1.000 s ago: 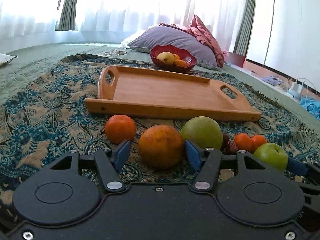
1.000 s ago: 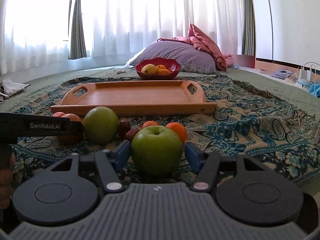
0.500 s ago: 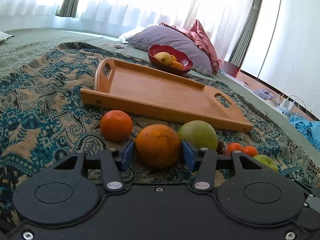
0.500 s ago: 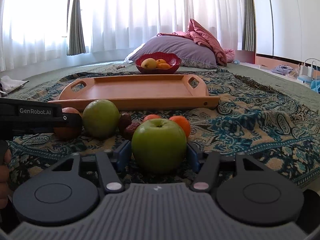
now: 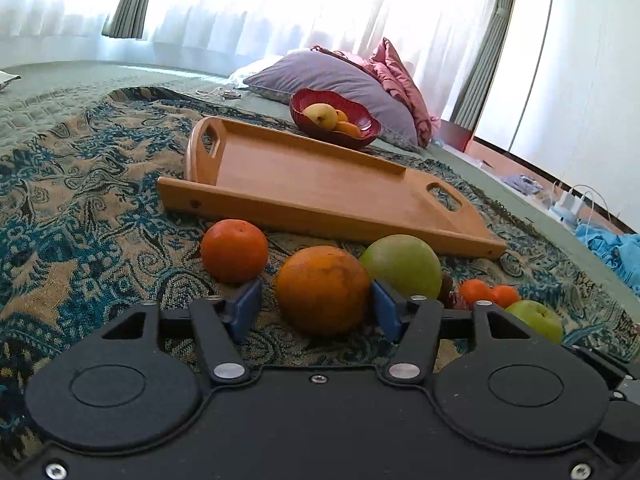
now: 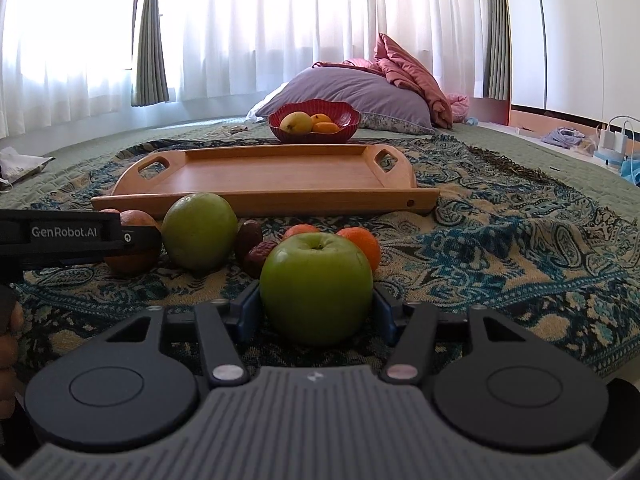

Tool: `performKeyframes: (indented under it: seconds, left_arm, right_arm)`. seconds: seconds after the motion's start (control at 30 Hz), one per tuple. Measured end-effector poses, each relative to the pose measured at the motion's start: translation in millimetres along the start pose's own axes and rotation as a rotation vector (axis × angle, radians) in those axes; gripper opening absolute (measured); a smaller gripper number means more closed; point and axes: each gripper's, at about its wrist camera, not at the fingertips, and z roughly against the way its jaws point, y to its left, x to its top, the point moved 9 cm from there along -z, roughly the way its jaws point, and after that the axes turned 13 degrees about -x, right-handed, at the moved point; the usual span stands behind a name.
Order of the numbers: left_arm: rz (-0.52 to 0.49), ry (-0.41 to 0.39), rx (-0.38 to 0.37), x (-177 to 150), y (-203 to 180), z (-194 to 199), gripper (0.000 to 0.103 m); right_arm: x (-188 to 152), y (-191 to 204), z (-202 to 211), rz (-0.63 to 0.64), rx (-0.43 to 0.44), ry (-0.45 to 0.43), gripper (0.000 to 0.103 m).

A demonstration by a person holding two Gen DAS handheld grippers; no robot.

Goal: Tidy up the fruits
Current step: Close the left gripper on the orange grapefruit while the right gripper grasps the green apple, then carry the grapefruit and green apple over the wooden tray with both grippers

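Two handheld tools over a patterned blanket w/ fruit. Left tool straddles a large orange; right pad touches, left pad shows a gap, so can't tell if it's pinched. Right tool is closing, pads hugging a green apple. Left tool's side reads "GenRobot.AI". Empty wooden tray lies behind the fruit.

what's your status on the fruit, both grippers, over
Left hand-held gripper around the big orange, gap at one pad. Right hand-held gripper closing on green apple. Small oranges lie between it and wooden tray.
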Motion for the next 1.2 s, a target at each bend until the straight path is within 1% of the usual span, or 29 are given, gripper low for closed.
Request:
performKeyframes:
  seconds: [0.03, 0.17, 0.33, 0.43, 0.5, 0.63, 0.97, 1.2]
  left_arm:
    - [-0.003, 0.001, -0.008, 0, -1, 0, 0.048]
    - [-0.042, -0.002, 0.021, 1, -8, 4, 0.048]
    - [-0.09, -0.011, 0.073, 0, -17, 14, 0.048]
    - [-0.158, -0.015, 0.122, -3, -23, 19, 0.048]
    - [-0.19, -0.004, 0.155, -8, -22, 18, 0.048]
    - [-0.207, -0.011, 0.147, -9, -20, 16, 0.049]
    - [-0.228, -0.007, 0.156, -9, -17, 3, 0.051]
    - [-0.236, -0.006, 0.156, -12, -14, -2, 0.05]
  right_arm:
    - [0, 0, 0, -0.001, 0.0, 0.0, 0.062]
    - [0, 0, 0, -0.001, -0.003, 0.001, 0.06]
    - [0, 0, 1, 0.0, -0.004, 0.001, 0.059]
    - [0, 0, 1, -0.001, -0.004, 0.001, 0.059]
    - [0, 0, 1, -0.001, -0.004, 0.001, 0.059]
    - [0, 0, 1, -0.001, -0.004, 0.001, 0.059]
    - [0, 0, 0, 0.0, -0.004, 0.0, 0.059]
    - [2, 0, 1, 0.01, -0.004, -0.007, 0.059]
